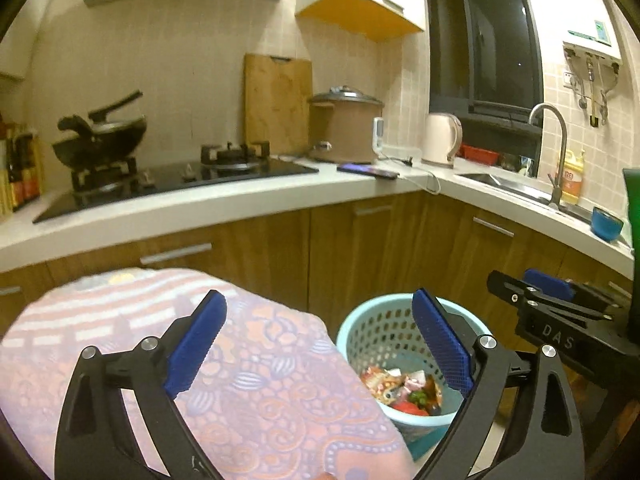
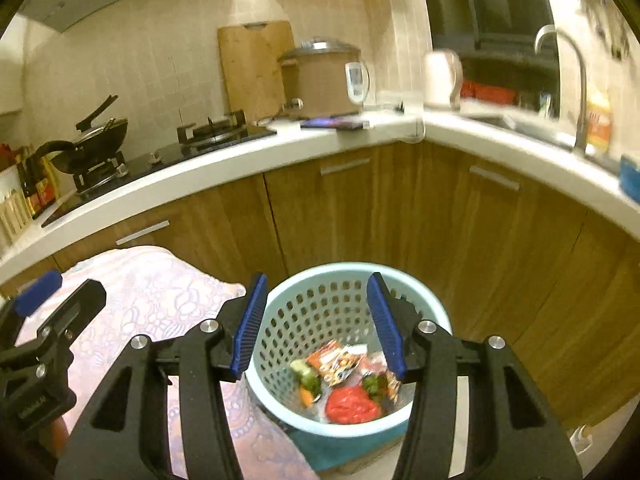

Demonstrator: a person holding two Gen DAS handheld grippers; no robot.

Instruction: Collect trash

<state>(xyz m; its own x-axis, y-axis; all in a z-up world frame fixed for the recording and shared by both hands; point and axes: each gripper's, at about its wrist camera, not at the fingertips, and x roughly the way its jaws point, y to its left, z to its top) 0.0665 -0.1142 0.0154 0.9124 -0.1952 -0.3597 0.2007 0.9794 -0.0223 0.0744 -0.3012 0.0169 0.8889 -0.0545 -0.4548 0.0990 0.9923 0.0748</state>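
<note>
1. Trash (image 2: 348, 384) is lying in a loose heap at the bottom of a pale blue basket (image 2: 404, 280): crinkled printed wrappers, a crumpled red piece, and some green and orange scraps.
2. That basket is round, made of plastic with rows of small holes through its wall, and is standing on the floor in front of the wooden cabinet doors (image 2: 328, 208), just beside a surface draped in cloth.
3. The right gripper (image 2: 320, 320) is hanging above the basket with its ribbed blue pads (image 2: 250, 324) standing moderately apart and nothing between them; the basket's opening is showing through the gap.
4. The left gripper (image 1: 320, 344) is hovering to the left, over the edge of the cloth, with its textured blue pads (image 1: 198, 342) spread wide and holding nothing.
5. The cloth (image 1: 260, 380) is looking soft and is carrying a pink and lilac pattern of swirls, dots and stripes.
6. Behind, a white counter (image 1: 224, 216) is curving around the corner, bearing a glossy black hob (image 1: 172, 180) with a dark wok (image 1: 100, 140) on one burner.
7. A wooden cutting board (image 1: 278, 100) is leaning upright against the tiled wall, next to a brown cooker (image 1: 346, 128) with a metal lid, a white kettle (image 1: 440, 138), and a phone (image 1: 368, 171) lying flat.
8. A curved metal tap (image 1: 554, 140) is rising over the steel sink (image 1: 500, 184) at the right.
</note>
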